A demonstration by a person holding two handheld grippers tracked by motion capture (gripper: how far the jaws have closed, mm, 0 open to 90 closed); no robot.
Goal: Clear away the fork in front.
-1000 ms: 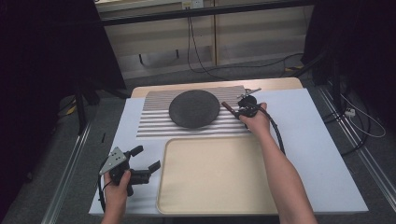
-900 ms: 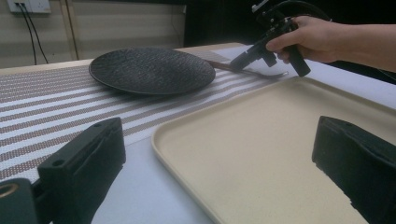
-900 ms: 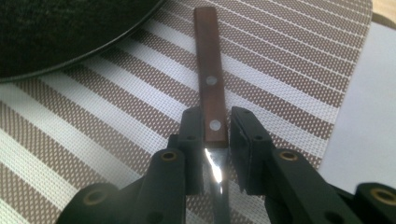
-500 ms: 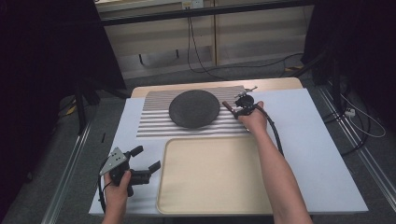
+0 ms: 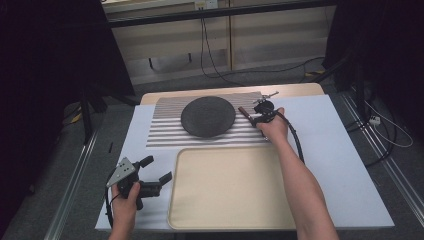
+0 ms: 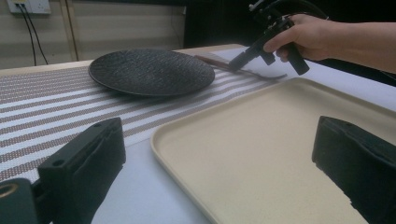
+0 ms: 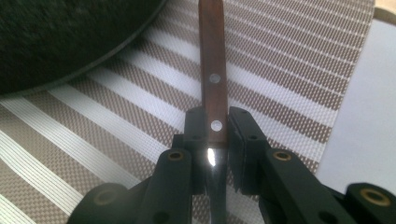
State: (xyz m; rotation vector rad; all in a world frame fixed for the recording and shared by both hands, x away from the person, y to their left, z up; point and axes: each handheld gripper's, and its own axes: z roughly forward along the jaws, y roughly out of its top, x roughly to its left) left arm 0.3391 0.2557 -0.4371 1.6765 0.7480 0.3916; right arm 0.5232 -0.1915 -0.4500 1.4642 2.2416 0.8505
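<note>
A knife (image 7: 212, 70) with a brown wooden handle and a steel blade lies on the striped placemat (image 5: 165, 132), just right of a dark round plate (image 5: 207, 116). My right gripper (image 7: 215, 123) is shut on the handle near where the blade starts. Its jaws have just been closing with the handle between them. In the high view this gripper (image 5: 260, 117) points at the plate's right edge. My left gripper (image 5: 157, 169) stands open and holds nothing, beside the front left corner of the beige tray (image 5: 230, 185). Its own view shows the tray (image 6: 280, 140) ahead between the jaws.
A white sheet (image 5: 340, 150) covers the table under the mat and tray. The right gripper's cable (image 5: 295, 140) trails along the forearm. Metal rails (image 5: 380, 165) run along both table sides, and cables (image 5: 210, 55) lie on the floor beyond.
</note>
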